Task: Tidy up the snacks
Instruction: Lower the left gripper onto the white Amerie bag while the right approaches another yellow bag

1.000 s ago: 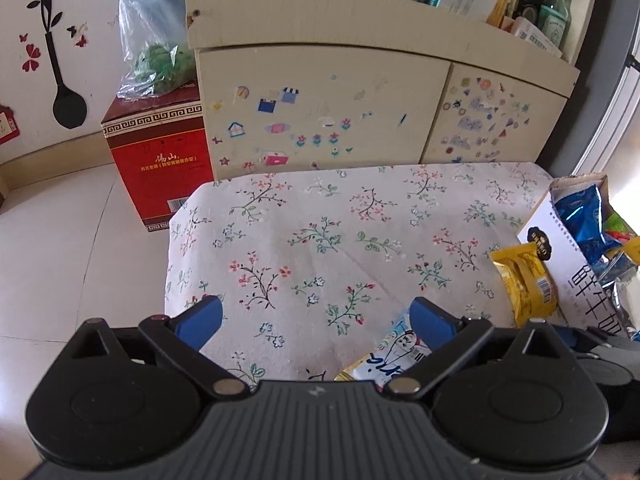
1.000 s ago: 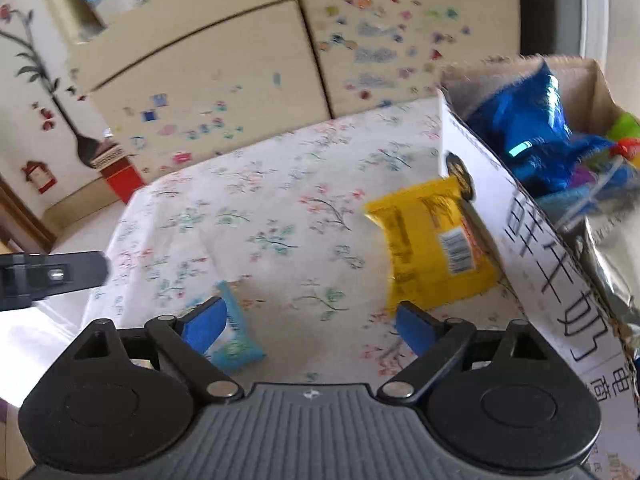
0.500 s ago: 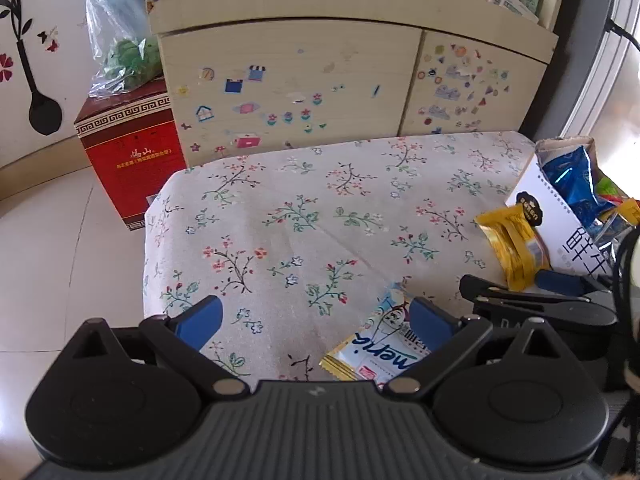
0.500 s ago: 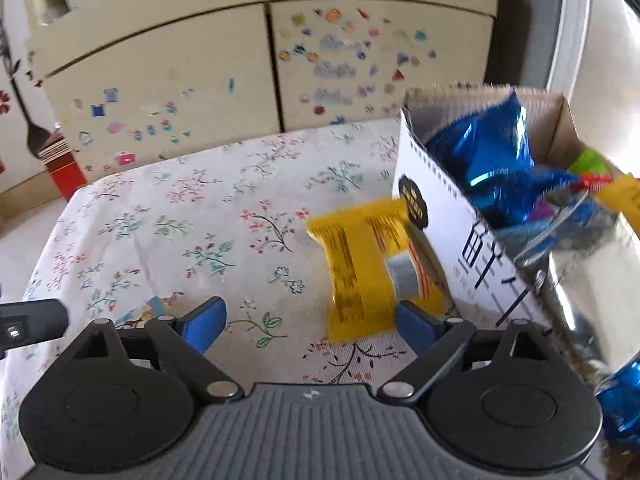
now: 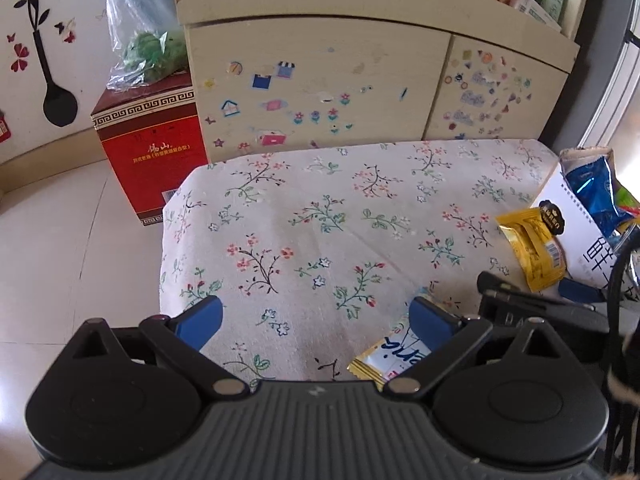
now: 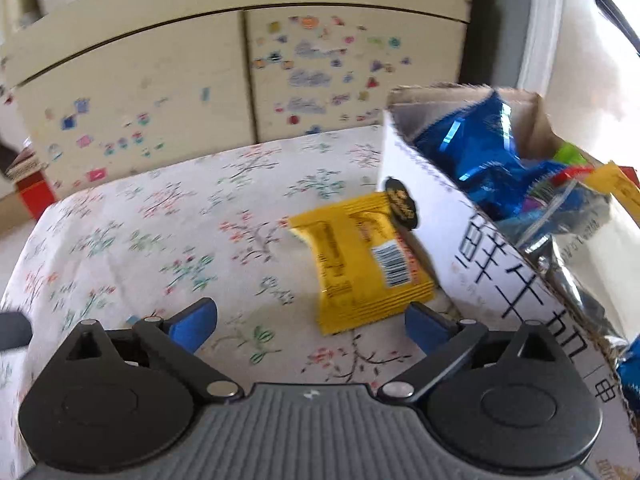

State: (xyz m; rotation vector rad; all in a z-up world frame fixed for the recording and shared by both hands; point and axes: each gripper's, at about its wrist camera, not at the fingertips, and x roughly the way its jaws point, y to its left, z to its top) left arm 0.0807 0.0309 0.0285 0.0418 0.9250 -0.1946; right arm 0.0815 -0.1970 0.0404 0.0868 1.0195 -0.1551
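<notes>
Right tool [image 6: 308,322] spread, jaws opening, nothing between them. Yellow foil snack packet [image 6: 360,264] lies just ahead, slightly right, long axis running near-far, touching white cardboard box [image 6: 472,248] on floral-cloth surface [image 6: 160,220]. Left tool [image 5: 316,318] spread, farther away.

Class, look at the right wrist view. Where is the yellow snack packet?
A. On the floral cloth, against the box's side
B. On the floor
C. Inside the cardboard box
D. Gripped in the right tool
A: the yellow snack packet lies on the floral cloth against the cardboard box.
</notes>
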